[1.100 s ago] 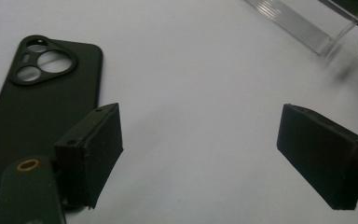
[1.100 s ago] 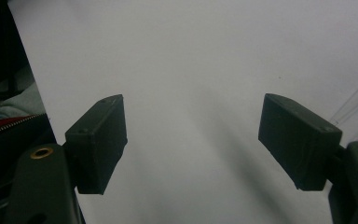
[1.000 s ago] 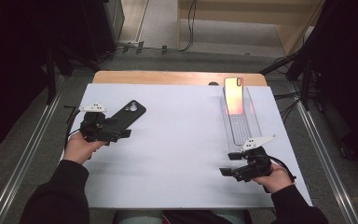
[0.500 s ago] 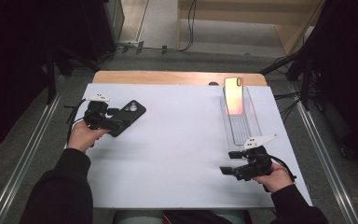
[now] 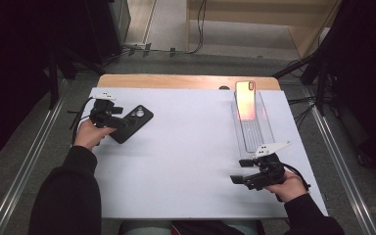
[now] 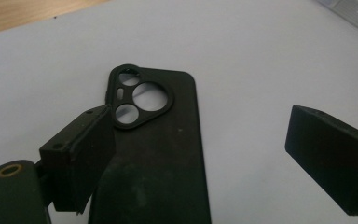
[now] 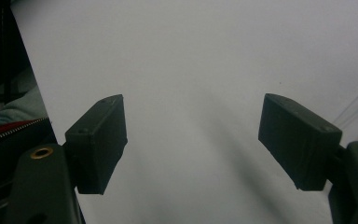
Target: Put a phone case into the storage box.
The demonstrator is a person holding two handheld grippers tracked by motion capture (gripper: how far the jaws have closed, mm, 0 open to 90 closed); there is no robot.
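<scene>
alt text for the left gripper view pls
A black phone case lies back-up on the white table, its camera cutouts toward the top. The left tongs are open around it: one black jaw overlaps the case's left edge, the other stands apart over bare table to its right.

Black phone case (image 6: 158,158), white table (image 5: 186,147)

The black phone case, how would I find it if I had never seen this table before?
Start at the white table and go to its far left part, where the person's left gripper reaches in with open jaws. The black phone case lies flat there, right at those jaws. It is dark with round camera holes at one end, unlike the shiny orange phone standing in the clear tray on the right.
</scene>
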